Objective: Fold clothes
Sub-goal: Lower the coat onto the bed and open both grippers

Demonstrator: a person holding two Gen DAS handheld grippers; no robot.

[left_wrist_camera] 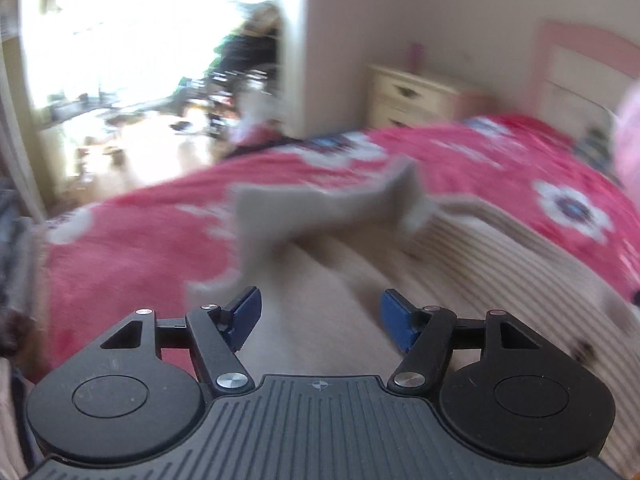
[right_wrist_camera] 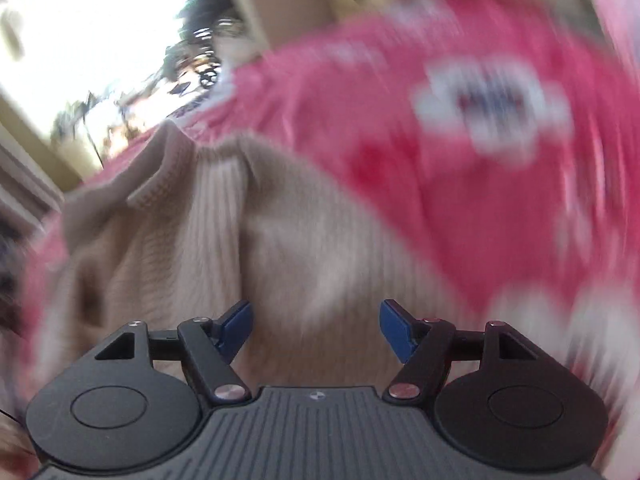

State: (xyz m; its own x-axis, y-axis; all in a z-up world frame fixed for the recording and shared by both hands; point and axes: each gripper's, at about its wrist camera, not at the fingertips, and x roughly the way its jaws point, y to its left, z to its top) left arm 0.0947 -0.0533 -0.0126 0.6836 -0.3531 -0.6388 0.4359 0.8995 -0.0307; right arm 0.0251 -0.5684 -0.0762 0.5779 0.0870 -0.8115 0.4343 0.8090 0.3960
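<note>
A beige ribbed knit sweater (left_wrist_camera: 460, 256) lies spread on a red bedspread (left_wrist_camera: 132, 264) with white and blue flowers. A sleeve or flap (left_wrist_camera: 320, 204) of it stands bunched toward the far side. My left gripper (left_wrist_camera: 320, 316) hovers over the near part of the sweater, jaws wide apart, nothing between the blue pads (left_wrist_camera: 246, 310). In the right wrist view the same sweater (right_wrist_camera: 248, 232) fills the lower middle, its ribbed cuff (right_wrist_camera: 160, 188) folded up at the left. My right gripper (right_wrist_camera: 316, 324) is open just above the knit. Both views are motion-blurred.
A cream bedside drawer unit (left_wrist_camera: 412, 96) stands against the far wall beyond the bed, next to a pink headboard (left_wrist_camera: 580, 64). A bright doorway or window (left_wrist_camera: 132, 52) with cluttered items lies at the left. The bedspread (right_wrist_camera: 500, 160) extends to the right.
</note>
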